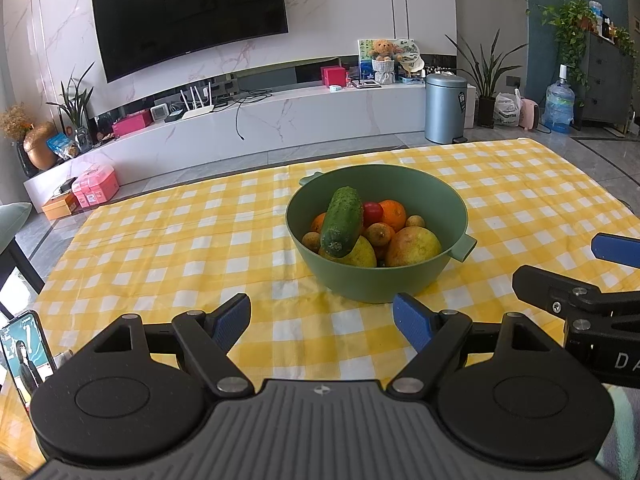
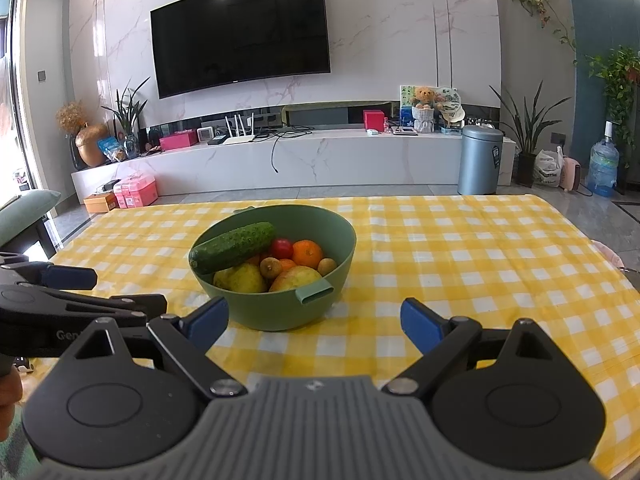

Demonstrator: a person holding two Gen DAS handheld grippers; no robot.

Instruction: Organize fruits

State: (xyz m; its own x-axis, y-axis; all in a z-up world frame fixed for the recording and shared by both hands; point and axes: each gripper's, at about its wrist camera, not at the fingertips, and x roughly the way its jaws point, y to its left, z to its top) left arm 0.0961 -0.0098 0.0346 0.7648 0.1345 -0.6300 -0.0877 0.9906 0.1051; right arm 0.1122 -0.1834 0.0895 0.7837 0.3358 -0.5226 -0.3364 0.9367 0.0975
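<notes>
1. Covering the worktop is a yellow-and-white check cloth, with a marble wall and a dark TV behind it.
2. Near the cloth's middle stands a green bowl with two small side handles; it sits just ahead of both grippers.
3. Inside the bowl the fruits are heaped: a cucumber lies slanted on top, one end over the rim on the bowl's left side.
4. Under the cucumber lie a yellow pear and a yellow-red apple at the front.
5. Behind these sit an orange, a red tomato and several small brown fruits.
6. Left gripper: its blue-padded fingers stand wide apart over the cloth, nothing between them, just short of the bowl.
7. Right gripper: its fingers are likewise spread wide and hold nothing; the bowl's near handle lies ahead of the gap.
8. A phone leans at the worktop's left edge.
</notes>
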